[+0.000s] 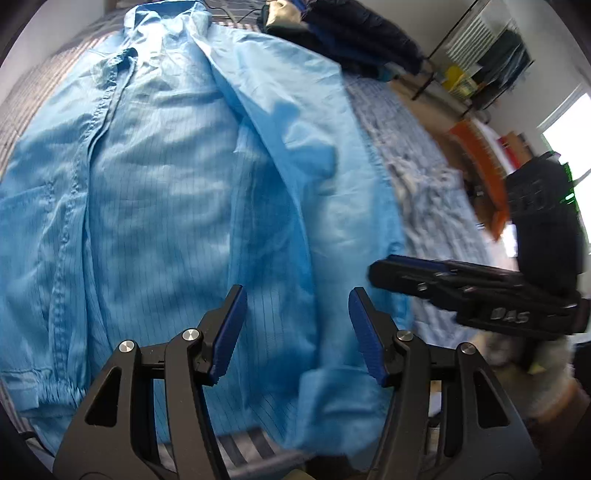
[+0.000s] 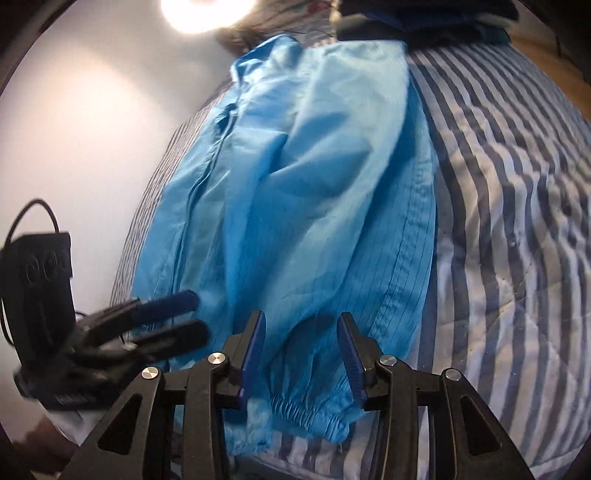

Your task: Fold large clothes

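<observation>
Blue jacket (image 1: pixel 166 184) spread on striped bed (image 2: pixel 517 221), left hand-held gripper (image 1: pixel 297 325) and right hand-held gripper (image 2: pixel 302 350) both parted, gripping nothing

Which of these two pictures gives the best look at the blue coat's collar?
The left wrist view: the blue coat lies front-up, collar and button strip visible. The right wrist view shows mostly a folded sleeve and its elastic cuff.

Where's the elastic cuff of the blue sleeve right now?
In the right wrist view, the elastic cuff lies on the striped bedspread at the bottom centre, just below the open right tongs.
</observation>
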Demonstrator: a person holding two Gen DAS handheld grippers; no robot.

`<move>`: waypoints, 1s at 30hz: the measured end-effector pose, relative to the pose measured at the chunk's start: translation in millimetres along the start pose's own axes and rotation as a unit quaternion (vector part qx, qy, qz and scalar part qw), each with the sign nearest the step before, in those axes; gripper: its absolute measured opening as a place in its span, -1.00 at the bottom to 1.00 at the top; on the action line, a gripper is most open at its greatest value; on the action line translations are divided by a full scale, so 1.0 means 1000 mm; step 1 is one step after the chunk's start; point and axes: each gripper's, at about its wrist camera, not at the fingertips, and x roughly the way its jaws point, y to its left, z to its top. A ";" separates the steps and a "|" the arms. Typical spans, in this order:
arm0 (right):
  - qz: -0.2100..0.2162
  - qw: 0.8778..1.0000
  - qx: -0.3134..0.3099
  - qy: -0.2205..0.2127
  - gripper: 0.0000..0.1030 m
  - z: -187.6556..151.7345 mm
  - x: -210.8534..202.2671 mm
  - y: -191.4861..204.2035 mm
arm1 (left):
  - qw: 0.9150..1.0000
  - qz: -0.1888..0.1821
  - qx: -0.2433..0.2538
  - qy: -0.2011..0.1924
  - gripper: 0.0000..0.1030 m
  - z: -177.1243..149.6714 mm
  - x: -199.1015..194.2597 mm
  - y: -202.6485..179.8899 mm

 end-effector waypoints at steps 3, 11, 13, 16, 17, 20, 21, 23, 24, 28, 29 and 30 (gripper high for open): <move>0.012 1.000 0.013 0.007 -0.92 0.004 0.008 -0.003 | 0.999 0.038 0.004 0.010 0.14 -0.002 0.018 0.003; -0.022 0.999 -0.032 -0.011 -1.00 0.012 0.005 0.022 | 0.999 -0.009 -0.053 -0.005 -1.00 -0.009 0.008 0.039; -0.013 0.999 -0.033 -0.021 -1.00 0.013 0.000 0.027 | 0.997 -0.030 -0.074 -0.013 -1.00 -0.012 -0.004 0.049; -0.007 0.999 -0.034 -0.034 -1.00 0.017 -0.009 0.031 | 0.992 -0.055 -0.108 -0.029 -1.00 -0.017 -0.022 0.068; -0.005 0.999 -0.033 -0.038 -1.00 0.017 -0.013 0.030 | 0.991 -0.065 -0.117 -0.031 -1.00 -0.018 -0.026 0.074; -0.002 0.999 -0.029 -0.045 -1.00 0.021 -0.019 0.026 | 0.988 -0.072 -0.137 -0.027 -1.00 -0.027 -0.029 0.093; -0.008 0.999 -0.029 -0.043 -1.00 0.023 -0.018 0.024 | 0.988 -0.065 -0.136 -0.025 -1.00 -0.030 -0.029 0.095; -0.022 0.999 -0.035 -0.028 -1.00 0.021 -0.014 0.023 | 0.987 -0.075 -0.140 -0.013 -1.00 -0.038 -0.027 0.103; -0.015 0.999 -0.032 -0.022 -0.90 0.019 -0.014 0.023 | 0.986 -0.087 -0.144 -0.008 -1.00 -0.041 -0.028 0.104; -0.007 1.000 -0.019 -0.020 -0.32 0.005 -0.030 0.016 | 0.985 -0.105 -0.138 -0.006 -0.83 -0.052 -0.036 0.102; 0.004 1.000 -0.022 -0.016 -0.32 0.002 -0.031 0.017 | 0.985 -0.104 -0.135 -0.004 -0.66 -0.053 -0.038 0.100; 0.005 1.000 -0.027 -0.012 -0.32 -0.001 -0.031 0.019 | 0.985 -0.103 -0.135 -0.004 -0.32 -0.055 -0.039 0.099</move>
